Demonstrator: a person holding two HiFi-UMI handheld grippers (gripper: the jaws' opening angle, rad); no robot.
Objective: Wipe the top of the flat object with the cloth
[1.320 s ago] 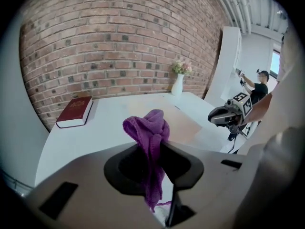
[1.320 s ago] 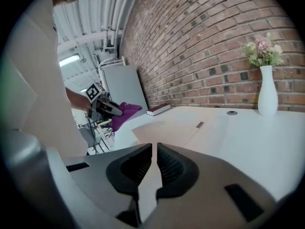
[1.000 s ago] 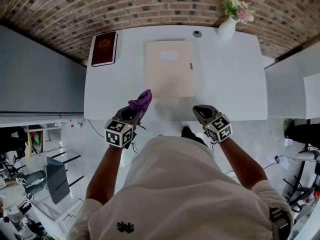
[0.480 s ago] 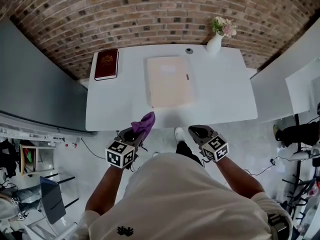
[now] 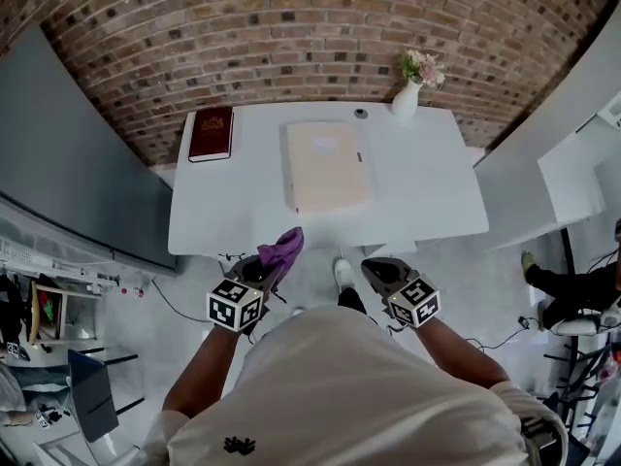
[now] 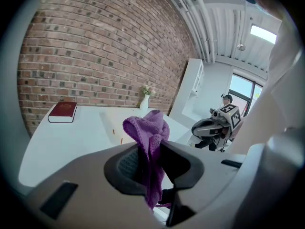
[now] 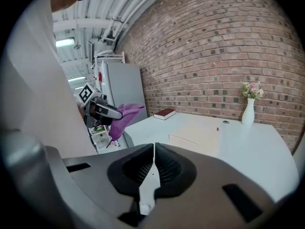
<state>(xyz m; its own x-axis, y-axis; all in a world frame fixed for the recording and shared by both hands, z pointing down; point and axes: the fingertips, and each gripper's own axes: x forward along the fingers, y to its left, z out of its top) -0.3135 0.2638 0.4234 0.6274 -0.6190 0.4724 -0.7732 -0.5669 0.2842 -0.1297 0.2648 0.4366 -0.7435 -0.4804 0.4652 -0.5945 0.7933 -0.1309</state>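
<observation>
1. Folder in the head view: flat and beige, with a paler label near its far end. It lies in the middle of the white desk, long side running away from the person. A dark red book lies at the desk's far left corner. A white vase of flowers stands at the far right, by the brick wall. A grey partition stands to the left. Both tools are off the desk's near edge, over the pale floor: the left tool carries a purple cloth, and the right tool carries nothing.
2. Left gripper view: the jaws pinch the cloth, which bunches above them and hangs in a strip below. The folder lies well ahead on the desk, untouched.
3. Right gripper view: the jaws are pressed together with nothing between them. The folder lies ahead on the desk, with the book and vase beyond it.
</observation>
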